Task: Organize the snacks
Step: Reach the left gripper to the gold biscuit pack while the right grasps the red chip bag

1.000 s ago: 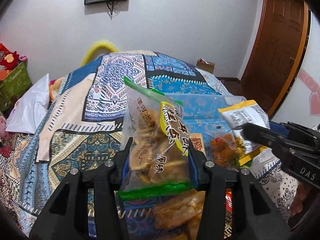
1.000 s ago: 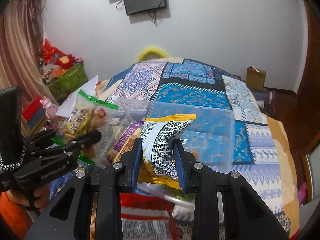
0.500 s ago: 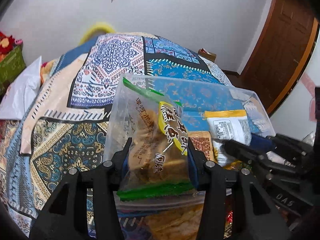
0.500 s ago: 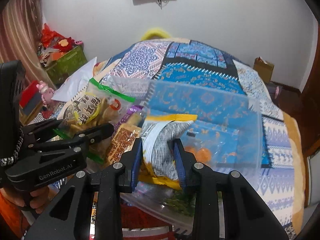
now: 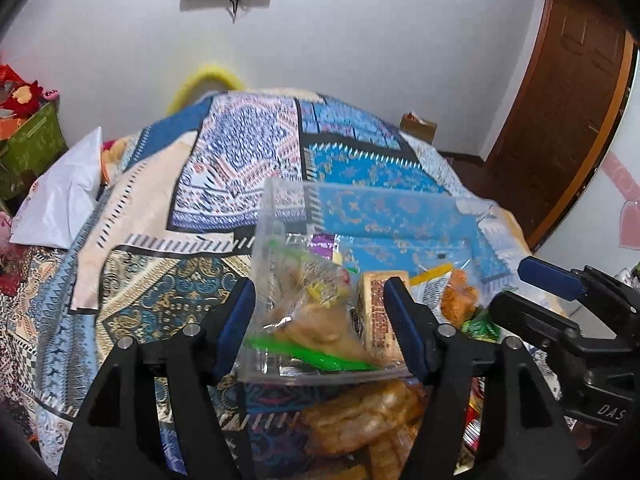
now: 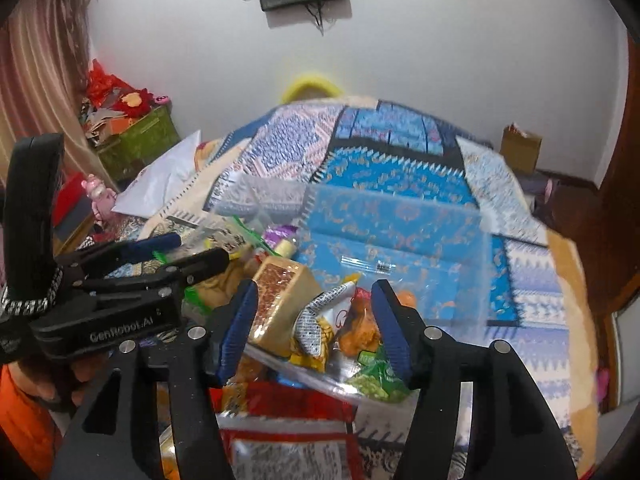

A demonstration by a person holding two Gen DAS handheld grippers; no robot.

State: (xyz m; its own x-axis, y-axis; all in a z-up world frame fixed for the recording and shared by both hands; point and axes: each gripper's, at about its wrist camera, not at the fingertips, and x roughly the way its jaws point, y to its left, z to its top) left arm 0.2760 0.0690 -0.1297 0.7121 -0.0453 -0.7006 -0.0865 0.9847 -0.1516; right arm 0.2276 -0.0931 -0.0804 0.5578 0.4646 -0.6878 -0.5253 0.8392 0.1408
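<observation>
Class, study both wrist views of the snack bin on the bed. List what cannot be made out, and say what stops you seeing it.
1. Left wrist view: printing on the cracker bag in the clear plastic bin is motion-blurred.
2. Left wrist view: the fried snack packet is partly covered by the left gripper and cut off below.
3. Right wrist view: the red packet is crossed by the right gripper; its label is unreadable.

Red packet [image 6: 288, 436] cut off below.
</observation>
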